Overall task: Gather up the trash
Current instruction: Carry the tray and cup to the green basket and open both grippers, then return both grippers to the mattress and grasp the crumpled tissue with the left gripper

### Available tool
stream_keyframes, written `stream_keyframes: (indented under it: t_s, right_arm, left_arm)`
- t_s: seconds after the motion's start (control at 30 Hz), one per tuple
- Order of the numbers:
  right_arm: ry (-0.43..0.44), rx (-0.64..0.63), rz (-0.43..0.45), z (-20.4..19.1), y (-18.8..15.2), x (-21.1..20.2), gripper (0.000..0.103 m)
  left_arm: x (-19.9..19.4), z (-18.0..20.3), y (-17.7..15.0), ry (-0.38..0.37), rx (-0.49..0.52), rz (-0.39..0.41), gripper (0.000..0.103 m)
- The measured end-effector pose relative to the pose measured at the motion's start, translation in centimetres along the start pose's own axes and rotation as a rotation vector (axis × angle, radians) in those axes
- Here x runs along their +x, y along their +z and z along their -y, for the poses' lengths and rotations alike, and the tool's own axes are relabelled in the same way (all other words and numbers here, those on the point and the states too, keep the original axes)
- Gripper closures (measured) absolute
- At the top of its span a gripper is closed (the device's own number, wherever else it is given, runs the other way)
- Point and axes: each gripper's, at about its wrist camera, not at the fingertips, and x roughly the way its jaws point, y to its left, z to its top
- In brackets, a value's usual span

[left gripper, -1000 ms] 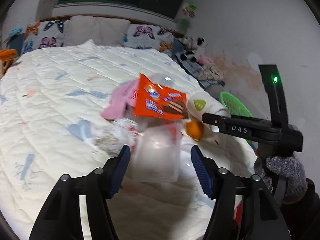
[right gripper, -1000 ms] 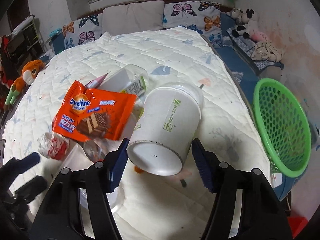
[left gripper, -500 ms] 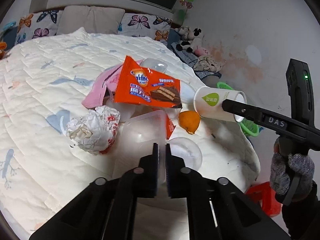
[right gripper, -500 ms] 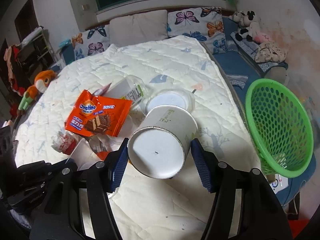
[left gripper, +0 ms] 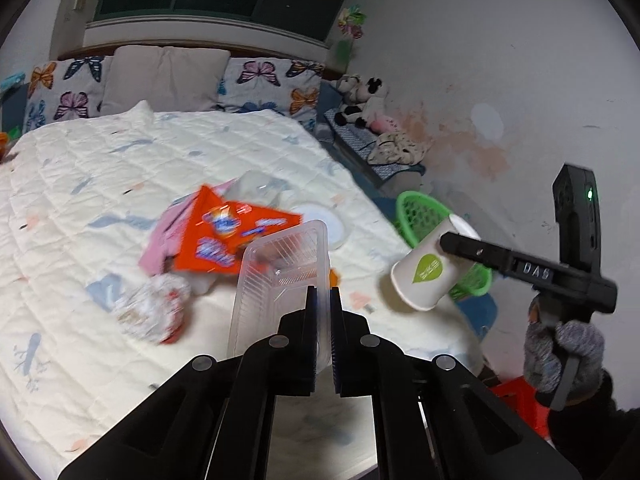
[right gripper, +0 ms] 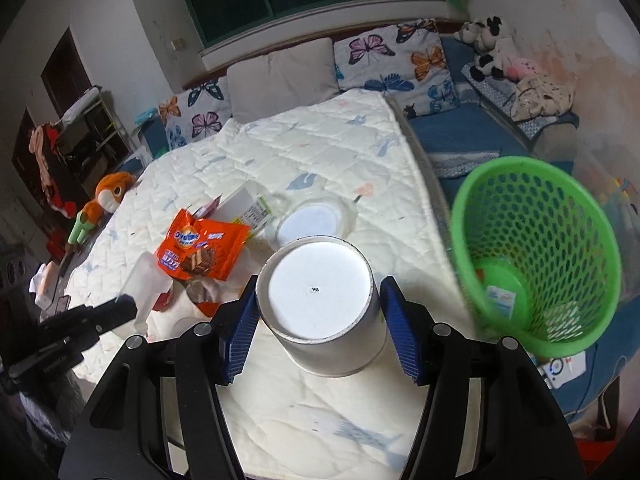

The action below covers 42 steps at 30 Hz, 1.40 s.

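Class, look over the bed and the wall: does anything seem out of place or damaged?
Litter lies strewn on the quilt: an orange wrapper, a crumpled paper ball and a round lid. The wall beside the bed shows reddish stains and a pale patch.

Wrapper (right gripper: 200,250) left of lid (right gripper: 310,222) on bed (right gripper: 320,152); basket (right gripper: 540,256) right.

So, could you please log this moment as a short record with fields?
left gripper: shut on the clear tray, lifted off the bed
right gripper: shut on the paper cup; jaws have just been closing on it
bin: green, beside the bed, some litter inside
left on bed: orange wrapper, crumpled paper, round lid
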Motion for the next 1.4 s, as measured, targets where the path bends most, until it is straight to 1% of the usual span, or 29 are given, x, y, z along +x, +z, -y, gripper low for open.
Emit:
stream_keyframes:
  t_s: [0.1,0.3,0.63,0.8,0.93,0.97,1.03,1.13,1.17,1.4]
  right_arm:
    - [-0.012,0.014,0.028,1.7,0.3,-1.2,0.043]
    - [-0.096,0.045,0.073,6.4,1.0,-2.6,0.043]
    - [-0.237,0.140,0.094,15.1,1.1,-2.9,0.043]
    - [-0.258,0.190,0.071,18.3,0.7,-2.1,0.042]
    - [-0.256,0.213,0.059,19.9,0.2,-1.8,0.042]
    - [-0.256,0.216,0.056,20.2,0.1,-1.8,0.041]
    - [-0.250,0.220,0.051,20.7,0.1,-1.6,0.036]
    - [-0.272,0.218,0.056,21.1,-0.3,-1.9,0.033]
    - [-0.275,0.220,0.059,21.2,-0.4,-2.0,0.031]
    - [-0.301,0.225,0.098,21.6,-1.3,-3.5,0.016]
  left_arm:
    - [1.2,1.9,1.2,-0.040,0.015,-0.003,0.097]
    - [4.5,5.6,3.3,-0.108,0.059,-0.028,0.097]
    - [12.0,13.3,7.1,-0.223,0.148,-0.110,0.097]
    - [15.6,16.9,8.1,-0.252,0.200,-0.152,0.097]
    - [18.6,19.2,8.2,-0.264,0.226,-0.192,0.097]
    - [19.3,19.6,8.2,-0.267,0.226,-0.204,0.097]
    - [20.5,20.1,8.0,-0.266,0.233,-0.223,0.097]
    - [22.1,20.8,7.8,-0.264,0.238,-0.245,0.097]
    - [22.5,20.9,7.8,-0.261,0.237,-0.252,0.097]
    - [24.1,21.2,7.2,-0.241,0.236,-0.275,0.095]
